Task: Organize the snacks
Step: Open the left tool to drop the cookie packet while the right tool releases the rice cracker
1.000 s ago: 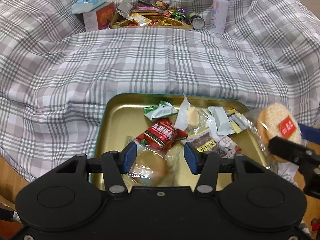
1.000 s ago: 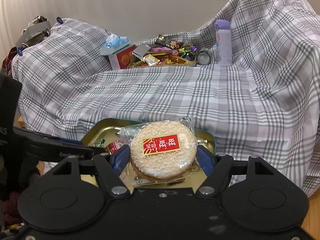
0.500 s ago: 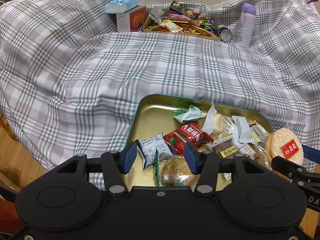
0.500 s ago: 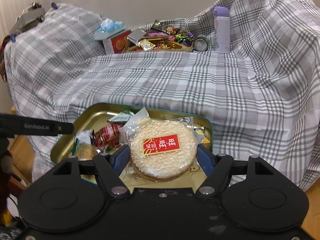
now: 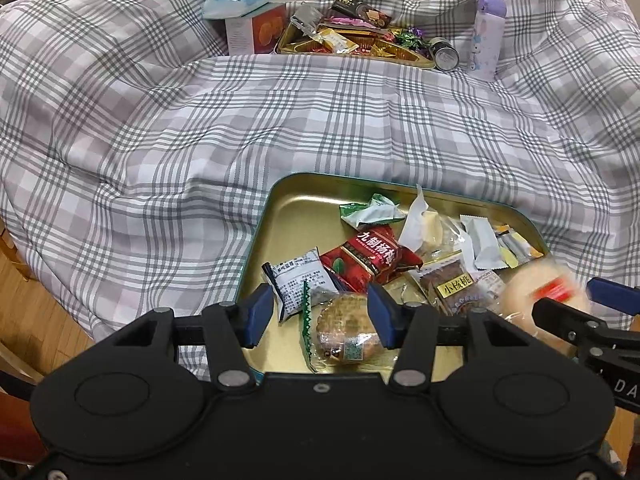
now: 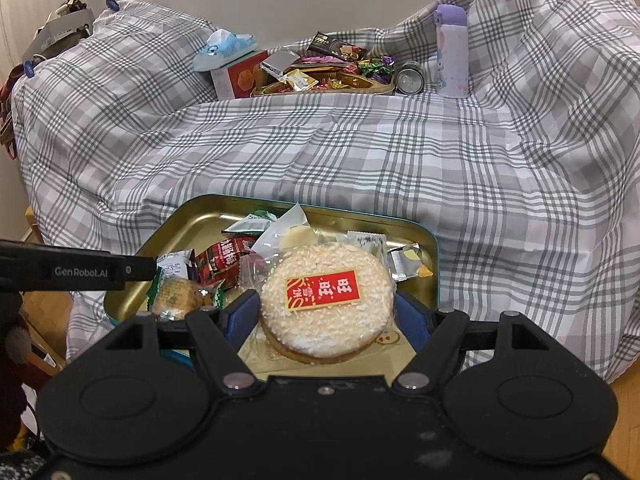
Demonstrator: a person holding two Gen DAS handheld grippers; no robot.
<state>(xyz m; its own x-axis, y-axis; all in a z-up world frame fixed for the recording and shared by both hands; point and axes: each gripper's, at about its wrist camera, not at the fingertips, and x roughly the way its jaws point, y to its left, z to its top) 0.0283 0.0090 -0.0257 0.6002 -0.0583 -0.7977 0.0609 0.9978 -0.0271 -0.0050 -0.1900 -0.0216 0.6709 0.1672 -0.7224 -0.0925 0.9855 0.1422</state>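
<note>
A round rice cracker (image 6: 327, 305) in clear wrap with a red label is seen clamped between the blue pads of the right gripper (image 6: 327, 312), whose jaws are spread wide to span it. The gripper is angled downward over the right end of a gold tin tray (image 6: 424, 236), and the cracker is held just above the packets lying there. In the left wrist view the same cracker (image 5: 540, 292) appears blurred at the tray's right edge, with the right gripper's dark finger (image 5: 568, 322) across it.

The left gripper (image 5: 320, 316) is likewise tipped downward, over the near left part of the tray (image 5: 256, 248). Its jaws are held well apart and nothing is gripped; a wrapped round cake (image 5: 346, 330) lies on the tray floor between the pads, whether touched by the right-hand pad cannot be told. A white packet with black print (image 5: 298, 280) rests just beside it, and a red packet (image 5: 372, 258), a green-and-white packet (image 5: 370, 212) and a brown walnut-cake packet (image 5: 450, 286) are scattered toward the middle.

The tray sits at the near edge of a grey checked cloth (image 5: 240, 128). At the cloth's far edge a second tray of sweets (image 5: 352, 46) is flanked by a tissue box (image 5: 250, 26), a can on its side (image 5: 444, 54) and a lilac bottle (image 5: 488, 36) standing upright.
</note>
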